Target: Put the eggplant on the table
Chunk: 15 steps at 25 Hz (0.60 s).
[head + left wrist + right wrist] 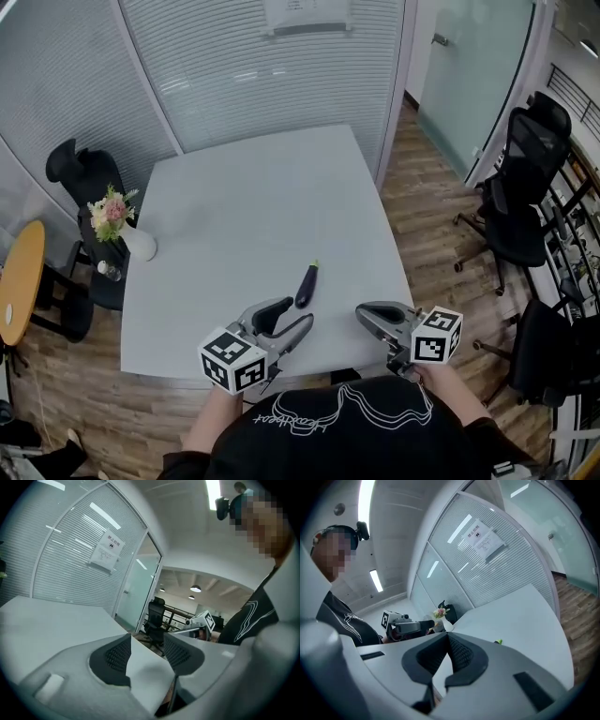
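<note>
Over the near edge of the white table (262, 202), the head view is showing both tongs held side by side. The left tongs (300, 313) are standing spread, with nothing between the jaws. The right tongs (363, 313) are pressed together and carrying nothing. The eggplant (307, 286) is lying on the table just beyond the left tongs' tips, ahead and to the left of the right tongs, touching neither. A vase of flowers (129, 234) is sitting well to the left of the left tongs, at the table's edge.

Along the left gripper view, the left tongs (146, 640) are gaping over bare tabletop, and the right tongs (201, 622) are showing off to their right.

Along the right gripper view, the right tongs (447, 635) are meeting at the pad tips, empty, while the left tongs (404, 626) are hovering to their left.
</note>
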Motion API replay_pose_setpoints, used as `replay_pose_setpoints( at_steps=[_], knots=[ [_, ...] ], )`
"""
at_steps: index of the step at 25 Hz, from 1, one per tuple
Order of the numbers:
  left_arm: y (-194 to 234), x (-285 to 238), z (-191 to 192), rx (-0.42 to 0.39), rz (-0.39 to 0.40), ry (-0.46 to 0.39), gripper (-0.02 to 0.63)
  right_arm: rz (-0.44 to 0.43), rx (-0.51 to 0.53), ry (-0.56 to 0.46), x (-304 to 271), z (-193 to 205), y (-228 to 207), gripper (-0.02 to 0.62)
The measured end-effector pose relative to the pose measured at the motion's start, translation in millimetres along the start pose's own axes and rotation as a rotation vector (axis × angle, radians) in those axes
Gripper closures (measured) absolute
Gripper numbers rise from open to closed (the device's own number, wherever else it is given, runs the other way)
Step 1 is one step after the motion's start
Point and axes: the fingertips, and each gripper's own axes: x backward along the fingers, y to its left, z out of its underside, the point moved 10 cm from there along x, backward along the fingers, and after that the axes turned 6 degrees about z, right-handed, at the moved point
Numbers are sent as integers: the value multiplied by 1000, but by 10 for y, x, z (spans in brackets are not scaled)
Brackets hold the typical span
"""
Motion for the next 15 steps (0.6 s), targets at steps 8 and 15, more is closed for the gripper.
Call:
replay_pose_setpoints(
  at_steps=[8, 15],
  knots=[
    [-447, 189, 154, -20, 54, 9, 510, -24, 40, -19, 45, 127, 391, 588],
    [-680, 333, 356, 49, 70, -9, 581, -29, 78, -26, 184, 279, 691, 589]
  ],
)
